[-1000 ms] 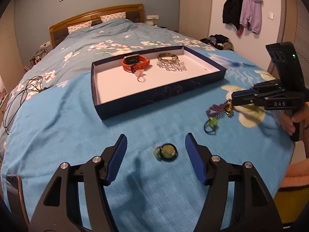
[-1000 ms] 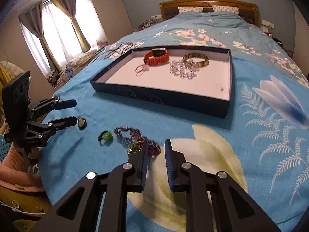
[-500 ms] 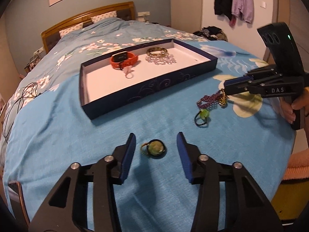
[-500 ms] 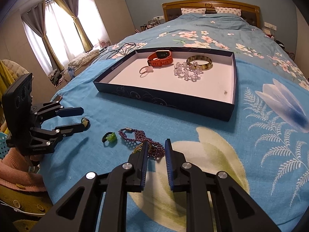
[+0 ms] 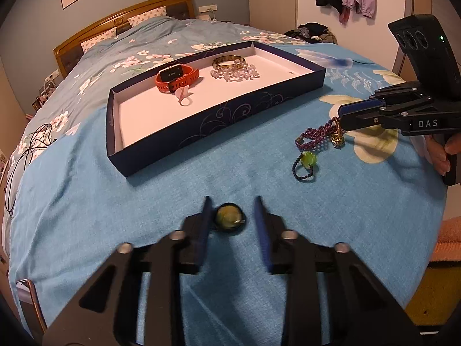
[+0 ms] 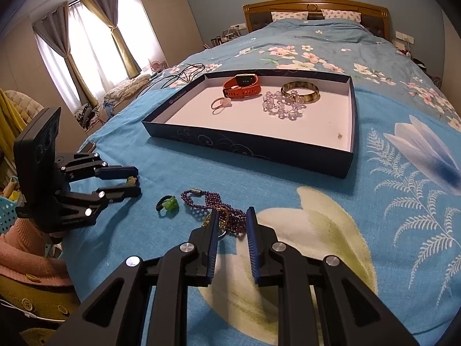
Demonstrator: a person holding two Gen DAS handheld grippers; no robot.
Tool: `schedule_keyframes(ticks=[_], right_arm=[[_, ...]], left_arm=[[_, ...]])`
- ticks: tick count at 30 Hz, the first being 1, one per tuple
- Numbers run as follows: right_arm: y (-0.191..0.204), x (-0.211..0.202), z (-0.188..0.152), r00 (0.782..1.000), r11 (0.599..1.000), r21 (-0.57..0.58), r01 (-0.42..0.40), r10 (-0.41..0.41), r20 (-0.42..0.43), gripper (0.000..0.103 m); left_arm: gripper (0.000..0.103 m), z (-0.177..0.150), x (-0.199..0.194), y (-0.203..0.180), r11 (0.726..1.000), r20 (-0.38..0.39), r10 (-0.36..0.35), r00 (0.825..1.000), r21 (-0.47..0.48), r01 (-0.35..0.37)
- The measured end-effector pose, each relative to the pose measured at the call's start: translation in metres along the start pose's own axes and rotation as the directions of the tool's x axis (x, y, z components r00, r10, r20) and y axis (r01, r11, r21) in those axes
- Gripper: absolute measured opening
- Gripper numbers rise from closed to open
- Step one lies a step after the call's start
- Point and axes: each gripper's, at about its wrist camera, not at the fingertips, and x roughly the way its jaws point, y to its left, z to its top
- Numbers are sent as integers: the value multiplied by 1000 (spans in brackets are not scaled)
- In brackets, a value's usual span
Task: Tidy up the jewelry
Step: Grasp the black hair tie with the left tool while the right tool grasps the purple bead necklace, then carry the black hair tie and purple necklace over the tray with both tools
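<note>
While the left tool is closing around the green stone ring on the bed, not pinching yet, the right tool is clamped on the purple bead necklace, probably both headed for the tray.

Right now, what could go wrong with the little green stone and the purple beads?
The left gripper is closing on the small round green pendant; it might squirt out sideways. The purple bead necklace beside the right gripper lies close to the green ring, so lifting it could snag that.
</note>
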Motion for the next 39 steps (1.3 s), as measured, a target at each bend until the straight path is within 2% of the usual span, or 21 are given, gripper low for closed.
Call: schedule_keyframes(ticks=[7,14,23,27,39], right_arm=[[0,-3,0,1000,1000,2,-6,6,10,19],[-3,-7,6,1000,1000,6,4,-4,26,19],[-5,10,9,999,1000,-9,-13,13,-43,19],[-1,12,8,998,999,-19,-28,27,-52,4],[1,-22,18,999,1000,-22,-11,12,41,2]], left_arm=[[22,-1,-4,1,1000,22,10,1000,-15,-10],[22,3,-24,4,998,110,-16,994,-51,22],[22,9,-23,13,993,120,-25,993,-115,39],[22,10,-19,16,990,112,-31,993,-131,46],[22,15,-19,23,985,133,-45,990,-157,66]])
